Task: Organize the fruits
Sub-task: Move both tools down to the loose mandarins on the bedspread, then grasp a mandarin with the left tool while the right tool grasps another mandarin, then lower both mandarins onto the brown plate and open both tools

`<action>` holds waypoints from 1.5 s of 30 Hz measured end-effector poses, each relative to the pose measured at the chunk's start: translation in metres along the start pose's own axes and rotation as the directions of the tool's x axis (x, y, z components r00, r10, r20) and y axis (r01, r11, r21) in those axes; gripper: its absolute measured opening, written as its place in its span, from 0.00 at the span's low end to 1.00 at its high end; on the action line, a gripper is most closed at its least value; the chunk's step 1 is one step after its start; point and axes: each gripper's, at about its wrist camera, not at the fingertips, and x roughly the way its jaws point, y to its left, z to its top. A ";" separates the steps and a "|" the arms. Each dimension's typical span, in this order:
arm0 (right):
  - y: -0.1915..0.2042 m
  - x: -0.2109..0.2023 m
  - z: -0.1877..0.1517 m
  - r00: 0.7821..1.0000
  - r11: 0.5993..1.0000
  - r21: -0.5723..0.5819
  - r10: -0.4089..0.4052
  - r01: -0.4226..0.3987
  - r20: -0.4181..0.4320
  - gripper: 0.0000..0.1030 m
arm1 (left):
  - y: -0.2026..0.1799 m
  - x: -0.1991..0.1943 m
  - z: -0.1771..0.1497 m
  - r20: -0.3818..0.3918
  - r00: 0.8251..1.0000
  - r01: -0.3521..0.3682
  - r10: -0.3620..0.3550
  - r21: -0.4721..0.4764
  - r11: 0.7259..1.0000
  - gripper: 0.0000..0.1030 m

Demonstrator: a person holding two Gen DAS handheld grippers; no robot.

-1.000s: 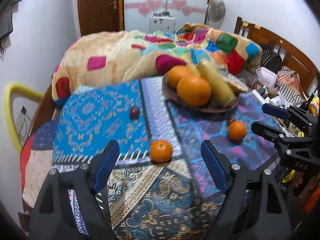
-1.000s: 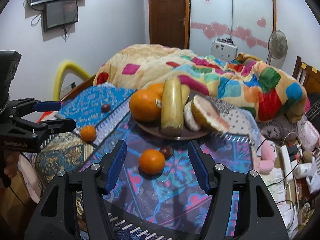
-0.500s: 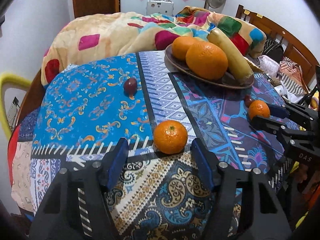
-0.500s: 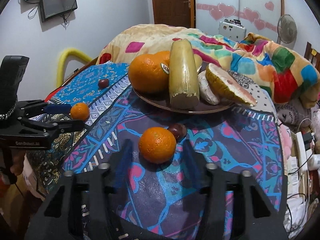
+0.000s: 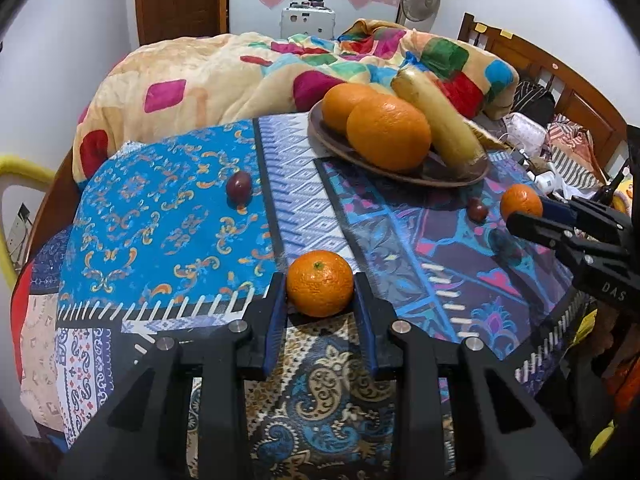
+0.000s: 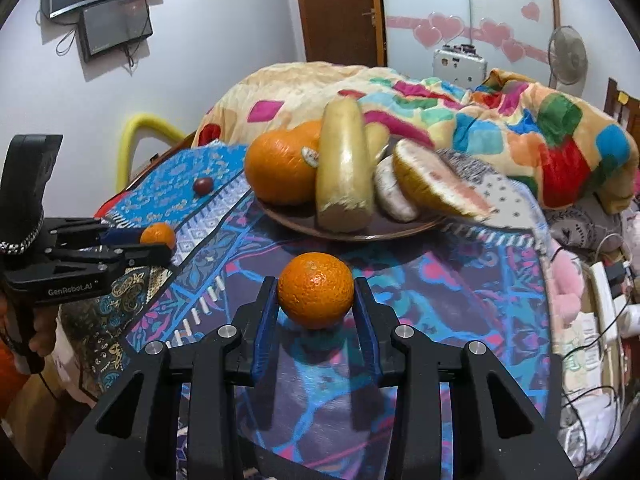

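Observation:
On the patterned cloth, a small mandarin [image 5: 320, 294] sits between my left gripper's [image 5: 319, 284] blue pads, which touch both its sides as the jaws keep closing. A second mandarin [image 6: 316, 298] is pinched the same way in my right gripper [image 6: 316, 286], whose jaws are also closing. Each gripper shows in the other's view: the right gripper [image 5: 524, 216] at the right edge, the left gripper [image 6: 160, 246] at the left. Behind them a brown plate [image 5: 400, 178] holds two large oranges [image 5: 388, 136], a long yellow fruit [image 5: 436, 120] and cut pieces [image 6: 436, 184].
One small dark red fruit [image 5: 239, 188] lies on the blue cloth at the left, another [image 5: 478, 210] near the right mandarin. A bright blanket [image 5: 224, 76] is heaped behind the table. Cables and clutter [image 6: 600, 304] fill the right side. The table edge runs close below both grippers.
Both grippers have moved in on their mandarins and their jaws have narrowed from wide apart to touching the fruit. The left one also dropped lower toward the cloth.

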 end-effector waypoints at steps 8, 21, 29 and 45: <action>-0.018 -0.017 0.014 0.998 0.999 0.014 -0.043 0.043 0.054 0.33 | -0.020 -0.014 0.031 0.063 0.998 0.017 -0.019 0.039 0.999 0.31; -0.044 -0.008 0.059 0.988 0.997 0.000 -0.076 0.077 0.136 0.33 | -0.047 0.009 0.098 0.119 0.993 0.012 -0.026 0.117 0.993 0.32; -0.046 0.011 0.074 0.989 0.995 -0.054 -0.076 0.083 0.128 0.33 | -0.052 0.041 0.123 0.098 0.995 0.015 -0.028 0.126 0.992 0.32; -0.057 0.043 0.084 0.996 0.996 -0.055 -0.066 0.069 0.056 0.33 | -0.058 0.064 0.128 0.067 0.998 0.012 -0.022 0.144 0.990 0.40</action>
